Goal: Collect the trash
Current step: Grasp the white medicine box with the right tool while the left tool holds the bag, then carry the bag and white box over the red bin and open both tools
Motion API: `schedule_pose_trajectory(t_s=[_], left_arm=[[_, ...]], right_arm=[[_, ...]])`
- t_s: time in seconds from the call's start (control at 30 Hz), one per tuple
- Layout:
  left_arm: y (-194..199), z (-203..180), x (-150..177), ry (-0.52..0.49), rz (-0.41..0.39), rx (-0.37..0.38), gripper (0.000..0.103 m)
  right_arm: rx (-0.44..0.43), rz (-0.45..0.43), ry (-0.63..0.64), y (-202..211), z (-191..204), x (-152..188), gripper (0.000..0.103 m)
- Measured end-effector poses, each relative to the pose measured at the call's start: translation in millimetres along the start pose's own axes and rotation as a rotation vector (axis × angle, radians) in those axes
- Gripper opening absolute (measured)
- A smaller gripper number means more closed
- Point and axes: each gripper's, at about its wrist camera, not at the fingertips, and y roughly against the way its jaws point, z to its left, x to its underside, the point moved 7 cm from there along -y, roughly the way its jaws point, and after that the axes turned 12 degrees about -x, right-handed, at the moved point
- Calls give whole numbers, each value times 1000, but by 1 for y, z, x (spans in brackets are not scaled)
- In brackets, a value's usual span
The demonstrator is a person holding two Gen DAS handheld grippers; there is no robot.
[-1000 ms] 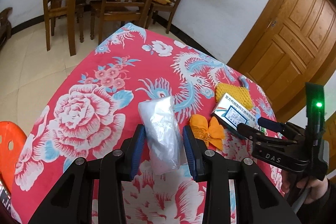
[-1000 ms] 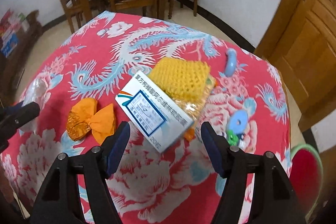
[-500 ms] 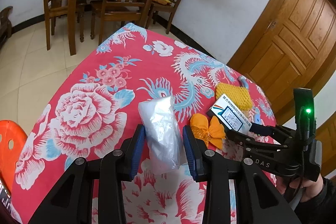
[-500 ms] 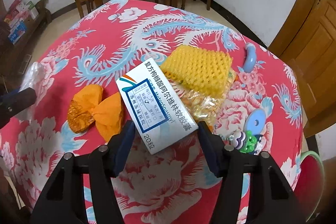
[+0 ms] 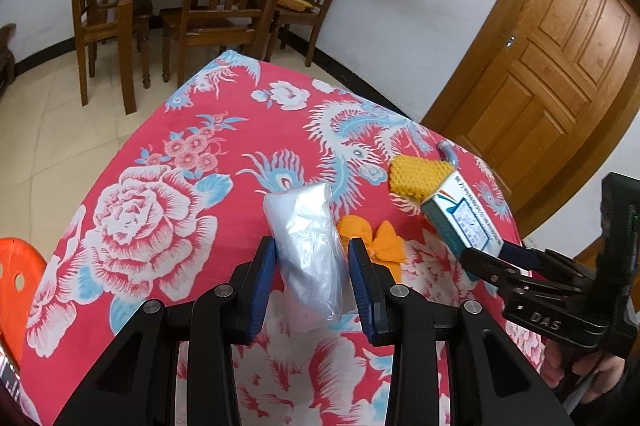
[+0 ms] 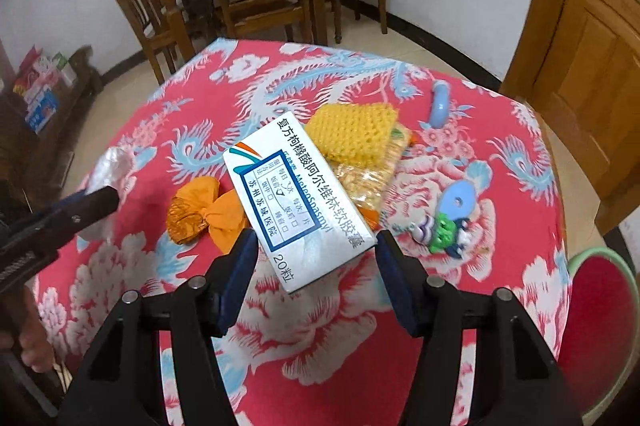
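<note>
Counter (image 5: 168, 210): a round top under a red cloth printed with white peonies and blue phoenixes; all the trash lies on it or is held just above it.
Left tool (image 5: 312, 278): black frame with blue pads, narrowed on a crumpled clear plastic bag (image 5: 308, 250); both pads press the bag's sides, and its far end points away across the cloth.
Orange wrapper (image 5: 376, 240): a twisted, bow-shaped piece of orange paper, lying on the cloth just right of the bag and left of the box.
Right tool (image 6: 312, 266): jaws have just been closing and now grip a white cardboard medicine box with blue print (image 6: 298, 194) by its near end; the box is tilted, its far end raised over the cloth.
Yellow foam net (image 6: 352, 134): a yellow mesh sleeve, lying beyond the box, on top of a clear packet of yellowish snacks (image 6: 368, 178).
Blue curved plastic piece (image 6: 440, 104): on the cloth, right of the net and apart from it.
Small toy (image 6: 444, 226): green and blue plastic figure, near the right pad, touching nothing held.
</note>
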Motion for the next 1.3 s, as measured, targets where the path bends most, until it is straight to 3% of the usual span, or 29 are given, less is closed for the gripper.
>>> schedule_pose_trajectory(t_s=[0.67, 1.3], left_arm=[[21, -65, 0, -115, -41, 59, 38], [26, -164, 9, -276, -46, 133, 38]], right_arm=[[39, -152, -178, 86, -48, 34, 62], [152, -254, -340, 154, -128, 78, 62]])
